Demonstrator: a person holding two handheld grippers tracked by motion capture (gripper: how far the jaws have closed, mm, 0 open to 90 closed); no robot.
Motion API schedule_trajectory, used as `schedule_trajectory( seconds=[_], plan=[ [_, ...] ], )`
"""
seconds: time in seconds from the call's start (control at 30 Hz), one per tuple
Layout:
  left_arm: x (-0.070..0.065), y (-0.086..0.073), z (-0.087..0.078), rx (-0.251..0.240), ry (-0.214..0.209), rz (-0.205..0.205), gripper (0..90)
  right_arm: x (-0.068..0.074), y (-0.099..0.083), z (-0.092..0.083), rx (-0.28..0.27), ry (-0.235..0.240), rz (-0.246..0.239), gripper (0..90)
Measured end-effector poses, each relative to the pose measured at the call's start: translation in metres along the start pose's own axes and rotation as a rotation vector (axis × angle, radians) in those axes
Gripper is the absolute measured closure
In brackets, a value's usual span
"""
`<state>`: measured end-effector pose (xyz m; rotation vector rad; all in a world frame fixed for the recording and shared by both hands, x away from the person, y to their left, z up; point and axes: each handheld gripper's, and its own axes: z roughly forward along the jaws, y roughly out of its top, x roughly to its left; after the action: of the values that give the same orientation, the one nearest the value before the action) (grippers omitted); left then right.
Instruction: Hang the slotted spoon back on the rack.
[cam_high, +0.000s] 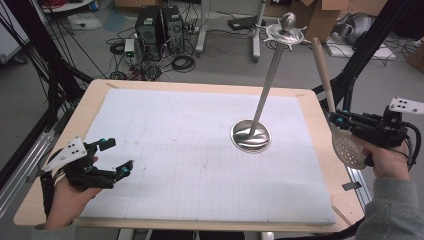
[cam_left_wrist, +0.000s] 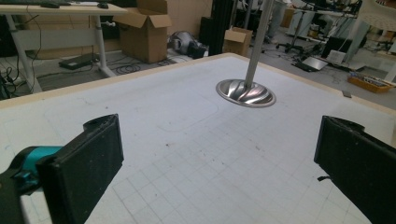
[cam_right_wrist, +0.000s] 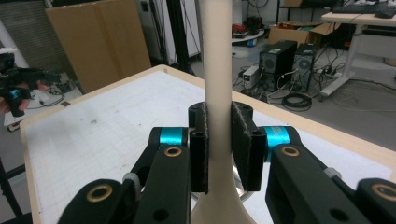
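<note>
Right fingers (cam_right_wrist: 218, 144) clamp skimmer handle (cam_right_wrist: 217, 70); left fingers (cam_left_wrist: 219, 163) wide.

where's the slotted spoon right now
In the high view the slotted spoon is at the table's right edge, clamped by its handle in the right claw, bowl hanging down, right of the metal stand.

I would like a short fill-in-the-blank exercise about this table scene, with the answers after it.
1. The right gripper is shut on the handle of a slotted ____.
2. The left gripper has its fingers ____, with nothing between them.
3. The metal stand rests on a round ____ on the white mat.

Missing words: spoon; open; base
</note>
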<state>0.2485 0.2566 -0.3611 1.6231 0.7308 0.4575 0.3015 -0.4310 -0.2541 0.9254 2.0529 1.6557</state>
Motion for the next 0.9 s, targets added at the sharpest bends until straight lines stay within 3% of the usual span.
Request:
schedule_trajectory(
  seconds=[0.4,0.47,0.53,0.57,0.6,0.67,0.7,0.9],
  plan=[
    [0.0,0.001,-0.001,-0.003,0.002,0.001,1.7,0.003,-0.002,0.01,0.012,0.021,0.002,78.0],
    [0.0,0.001,-0.001,-0.003,0.002,0.003,1.7,0.003,-0.002,0.012,0.013,0.024,-0.017,78.0],
    [-0.001,0.001,-0.001,-0.001,0.001,0.006,1.7,0.005,-0.002,0.013,0.031,0.019,0.004,78.0],
    [-0.001,0.001,-0.001,-0.001,0.0,0.005,1.7,0.004,-0.002,0.015,0.024,0.023,-0.015,78.0],
    [-0.001,0.001,-0.001,-0.001,0.0,0.006,1.7,0.006,-0.002,0.015,0.038,0.017,0.007,78.0],
    [-0.001,0.001,-0.001,-0.001,0.0,0.008,1.7,0.004,-0.002,0.019,0.03,0.026,-0.02,78.0],
    [-0.001,0.001,-0.001,-0.003,0.001,0.005,1.7,0.006,-0.003,0.019,0.045,0.02,0.004,77.9],
    [-0.001,0.002,-0.002,-0.003,-0.001,0.006,1.7,0.007,-0.004,0.027,0.057,0.022,-0.009,78.0]
  ],
)
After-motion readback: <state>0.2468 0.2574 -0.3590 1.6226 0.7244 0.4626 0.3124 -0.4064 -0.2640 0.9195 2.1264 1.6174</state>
